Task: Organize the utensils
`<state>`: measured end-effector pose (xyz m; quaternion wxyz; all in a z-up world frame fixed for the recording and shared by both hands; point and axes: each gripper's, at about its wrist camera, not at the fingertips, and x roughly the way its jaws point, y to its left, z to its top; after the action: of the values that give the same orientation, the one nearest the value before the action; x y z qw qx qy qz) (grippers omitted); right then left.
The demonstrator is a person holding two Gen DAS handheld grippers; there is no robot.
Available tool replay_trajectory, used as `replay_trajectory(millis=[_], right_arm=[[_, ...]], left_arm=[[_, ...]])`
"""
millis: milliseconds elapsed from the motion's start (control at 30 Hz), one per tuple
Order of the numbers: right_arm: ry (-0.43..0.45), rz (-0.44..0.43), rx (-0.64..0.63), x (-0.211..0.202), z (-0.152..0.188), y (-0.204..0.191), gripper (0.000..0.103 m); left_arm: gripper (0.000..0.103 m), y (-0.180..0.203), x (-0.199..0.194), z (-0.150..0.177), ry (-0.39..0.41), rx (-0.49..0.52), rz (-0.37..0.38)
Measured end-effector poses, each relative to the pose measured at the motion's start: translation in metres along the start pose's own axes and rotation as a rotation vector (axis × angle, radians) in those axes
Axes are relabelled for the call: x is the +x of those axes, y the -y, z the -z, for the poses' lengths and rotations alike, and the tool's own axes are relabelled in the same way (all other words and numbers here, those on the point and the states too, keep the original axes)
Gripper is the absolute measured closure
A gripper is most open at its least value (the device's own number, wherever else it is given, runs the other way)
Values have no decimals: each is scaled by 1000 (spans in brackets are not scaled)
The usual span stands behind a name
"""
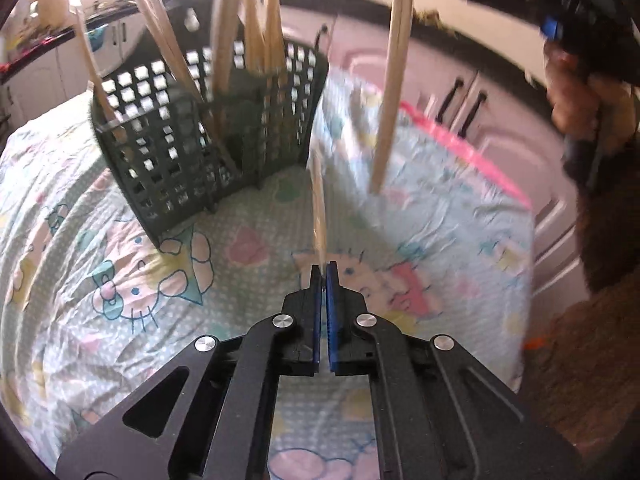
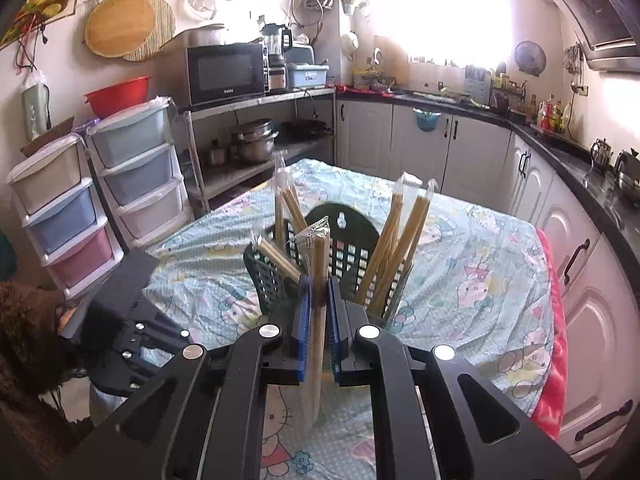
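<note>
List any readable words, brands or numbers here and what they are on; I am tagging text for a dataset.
Nothing reads clearly.
Black microwave: a small pale brand mark low on the door, too blurred to read.
Pale blue plastic box: a white label, too small to read.
Cartoon-cat printed tablecloth: pictures only, no words.

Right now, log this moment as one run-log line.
left tongs: shut on wrapped chopsticks | right tongs: shut on chopstick pack, above tablecloth | green basket: holds several packs
</note>
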<state>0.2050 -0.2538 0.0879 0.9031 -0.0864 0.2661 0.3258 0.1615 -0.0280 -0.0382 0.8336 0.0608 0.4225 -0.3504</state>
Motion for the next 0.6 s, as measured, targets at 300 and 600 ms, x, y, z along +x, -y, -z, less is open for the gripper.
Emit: replay_trajectory(millis=[300, 600], right_arm=[[101, 15, 21, -25, -24, 1, 95], [182, 33, 21, -50, -46, 6, 95]], left_arm=[[103, 6, -52, -24, 137, -125, -92], [103, 20, -89, -58, 227, -126, -199]])
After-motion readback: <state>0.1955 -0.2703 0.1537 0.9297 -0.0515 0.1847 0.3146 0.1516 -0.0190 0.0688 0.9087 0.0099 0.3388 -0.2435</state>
